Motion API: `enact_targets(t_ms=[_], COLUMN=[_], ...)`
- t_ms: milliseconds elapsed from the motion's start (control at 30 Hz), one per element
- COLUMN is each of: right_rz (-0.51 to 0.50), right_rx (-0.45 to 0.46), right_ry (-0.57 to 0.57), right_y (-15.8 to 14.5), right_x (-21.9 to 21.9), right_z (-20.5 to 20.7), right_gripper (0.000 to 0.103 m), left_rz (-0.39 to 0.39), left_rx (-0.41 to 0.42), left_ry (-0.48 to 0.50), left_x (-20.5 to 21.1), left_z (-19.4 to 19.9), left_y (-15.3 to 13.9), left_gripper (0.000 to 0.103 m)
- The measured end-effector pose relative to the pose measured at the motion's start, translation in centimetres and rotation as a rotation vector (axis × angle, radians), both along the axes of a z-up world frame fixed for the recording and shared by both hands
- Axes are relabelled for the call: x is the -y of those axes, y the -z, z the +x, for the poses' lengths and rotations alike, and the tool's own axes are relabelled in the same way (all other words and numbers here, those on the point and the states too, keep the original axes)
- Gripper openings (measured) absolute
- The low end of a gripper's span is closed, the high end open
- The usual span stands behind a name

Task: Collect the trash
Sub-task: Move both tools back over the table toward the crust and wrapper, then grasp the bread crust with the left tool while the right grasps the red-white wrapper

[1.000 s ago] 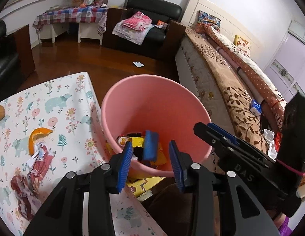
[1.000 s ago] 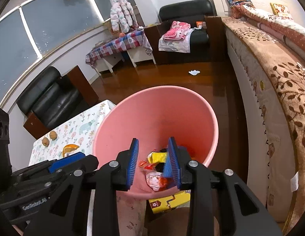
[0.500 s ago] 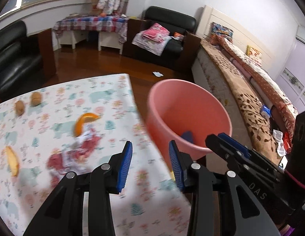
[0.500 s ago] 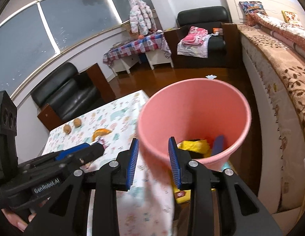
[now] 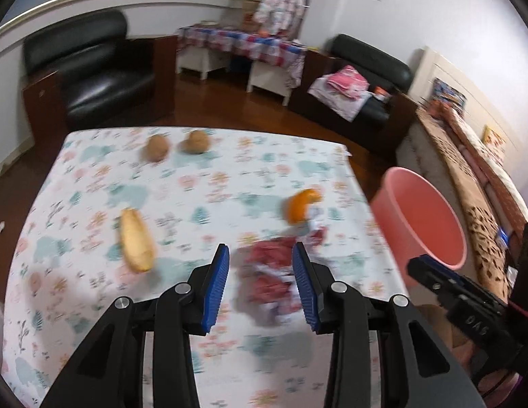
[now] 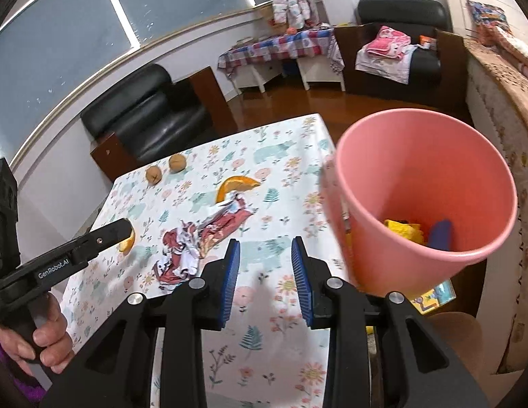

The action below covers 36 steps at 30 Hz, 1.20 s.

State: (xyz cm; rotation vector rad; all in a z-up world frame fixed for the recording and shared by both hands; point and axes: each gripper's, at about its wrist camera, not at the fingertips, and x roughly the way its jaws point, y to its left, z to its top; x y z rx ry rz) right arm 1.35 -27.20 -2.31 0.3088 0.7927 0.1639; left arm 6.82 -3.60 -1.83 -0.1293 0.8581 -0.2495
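Left gripper [image 5: 260, 282]: jaws stood apart with nothing between them, lined up over the crumpled red-and-white wrapper [image 5: 281, 272]; the left view was blurred, so I could not tell whether it touched the table.
Right gripper [image 6: 265, 278]: jaws stood apart and empty, above bare tablecloth near the pink bin's near-left side.
Pink bin [image 6: 434, 258]: stood off the right edge of the table; yellow packaging [image 6: 403, 229] and a blue item [image 6: 441, 233] already lay in its bottom.
Wrapper on table: the crumpled red-and-white wrapper [image 6: 199, 244] lay near the middle of the floral tablecloth [image 6: 284, 166], left of the bin.
Orange peel [image 6: 236, 183]: a curved piece just beyond the wrapper's far end.
Second peel [image 5: 136, 241]: a pale, long strip on the left side of the table, well apart from the bin.
Two brown nuts [image 6: 165, 168]: side by side at the far left of the table, probably walnuts.
Done so far: some rubbish was in the bin, judging by its contents.
Left to do: wrapper, both peels and perhaps the nuts.
Likely step in hand: the left gripper closing on the wrapper.
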Motion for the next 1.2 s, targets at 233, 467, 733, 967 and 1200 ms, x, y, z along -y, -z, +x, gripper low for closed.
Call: enact_targets(t_ms=[233, 467, 733, 967, 1200], right_rz=[0.039, 0.052, 0.079, 0.095, 0.097], right_rx=[0.021, 0.03, -0.007, -0.058, -0.071], right_ry=[-0.137, -0.202, -0.231, -0.238, -0.243], right_y=[0.1, 0.2, 1.0, 2.2, 2.6], right_x=[-2.6, -4.3, -4.5, -4.9, -5.5], right_z=[0.8, 1.3, 2.3, 3.2, 4.1], right_gripper=[0.032, 0.032, 0.032, 0.04, 0.04], left_rz=[0.013, 0.009, 0.012, 0.072, 0.03], left_rx=[-0.039, -0.078, -0.117, -0.086, -0.075], left_ry=[-0.129, -0.211, -0.252, -0.263, -0.251], left_x=[-4.8, -7.3, -7.6, -7.1, -7.7], left_z=[0.4, 1.7, 4.0, 4.3, 3.7], left_y=[2.4, 4.3, 6.2, 6.6, 5.9], left_gripper=[0.038, 0.038, 0.038, 0.029, 0.017])
